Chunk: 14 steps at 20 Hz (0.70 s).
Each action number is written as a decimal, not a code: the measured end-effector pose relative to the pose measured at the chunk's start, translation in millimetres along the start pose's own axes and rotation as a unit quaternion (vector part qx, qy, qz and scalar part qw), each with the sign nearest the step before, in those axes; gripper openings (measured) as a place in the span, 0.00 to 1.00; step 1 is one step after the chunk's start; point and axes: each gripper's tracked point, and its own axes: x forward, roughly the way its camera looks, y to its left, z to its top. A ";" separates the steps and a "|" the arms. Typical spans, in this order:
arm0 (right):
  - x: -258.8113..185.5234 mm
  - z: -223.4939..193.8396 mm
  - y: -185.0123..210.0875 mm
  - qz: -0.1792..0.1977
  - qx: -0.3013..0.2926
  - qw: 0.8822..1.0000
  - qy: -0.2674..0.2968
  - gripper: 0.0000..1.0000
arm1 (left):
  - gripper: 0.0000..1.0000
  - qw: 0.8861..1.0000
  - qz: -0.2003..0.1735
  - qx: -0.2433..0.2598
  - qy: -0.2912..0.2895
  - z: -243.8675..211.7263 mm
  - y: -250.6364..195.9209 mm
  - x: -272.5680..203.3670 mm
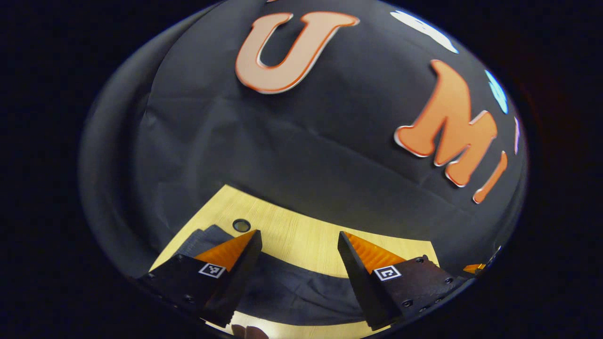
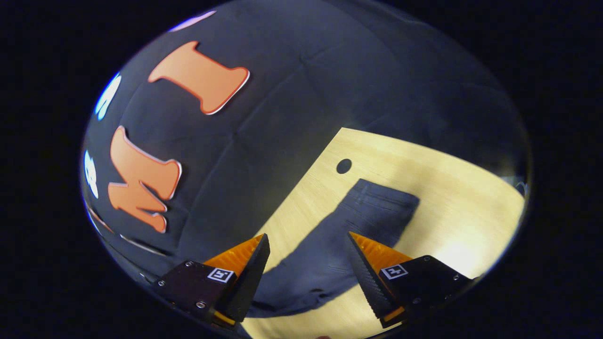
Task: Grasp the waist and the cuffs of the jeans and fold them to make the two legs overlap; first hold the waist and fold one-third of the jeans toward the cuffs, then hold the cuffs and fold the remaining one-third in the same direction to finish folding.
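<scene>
Dark blue jeans (image 1: 297, 289) lie flat on a light wooden table (image 1: 301, 238). In the left gripper view they stretch across the bottom, under and between my left gripper (image 1: 297, 238), which is open and holds nothing. In the right gripper view the jeans (image 2: 339, 235) run lengthwise away from me, their far end, with stitched seams, near a round hole in the table. My right gripper (image 2: 308, 240) hangs open above the near part of the jeans, nothing between its fingers.
A round hole (image 1: 241, 225) is cut in the tabletop near the jeans' far end; the same hole (image 2: 344, 165) shows in the right gripper view. The black cloth wall (image 1: 301, 141) rises right behind the table's far edge. Bare wood (image 2: 447, 188) lies right of the jeans.
</scene>
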 end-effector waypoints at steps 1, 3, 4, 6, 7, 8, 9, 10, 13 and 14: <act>-7.6 -7.7 -9.8 -0.005 -0.006 1.000 0.004 0.97 | 0.98 1.000 -0.010 0.013 -0.013 -2.7 -8.0 -10.3; -20.7 -20.7 -27.3 0.000 0.006 1.000 0.008 0.98 | 0.98 0.999 -0.025 0.028 -0.032 -12.5 -17.7 -31.5; -24.5 -26.6 -36.8 -0.002 0.012 1.000 0.011 0.98 | 0.98 0.998 -0.030 0.034 -0.038 -18.4 -22.5 -43.4; -25.1 -39.3 -61.7 -0.017 0.028 0.999 0.014 0.98 | 0.98 0.996 -0.034 0.055 -0.054 -29.7 -32.1 -63.5; -24.3 -44.1 -70.8 -0.019 0.039 0.999 0.017 0.98 | 0.98 0.996 -0.036 0.059 -0.056 -37.4 -38.3 -70.0; -21.8 -47.7 -80.4 -0.022 0.049 0.998 0.020 0.98 | 0.97 0.996 -0.041 0.058 -0.055 -44.6 -43.6 -76.1; -18.4 -51.7 -90.2 -0.028 0.057 0.998 0.024 0.98 | 0.97 0.996 -0.043 0.058 -0.051 -52.3 -47.6 -81.5; -12.7 -52.3 -99.8 -0.035 0.064 0.997 0.025 0.98 | 0.97 0.997 -0.037 0.060 -0.044 -58.2 -47.1 -84.2; 9.2 -48.0 -116.7 -0.045 0.083 0.995 0.032 0.98 | 0.98 0.997 -0.021 0.063 -0.045 -62.1 -42.2 -91.1; 16.5 -45.0 -118.3 -0.042 0.089 0.995 0.033 0.98 | 0.98 0.997 -0.023 0.061 -0.049 -60.5 -47.3 -94.6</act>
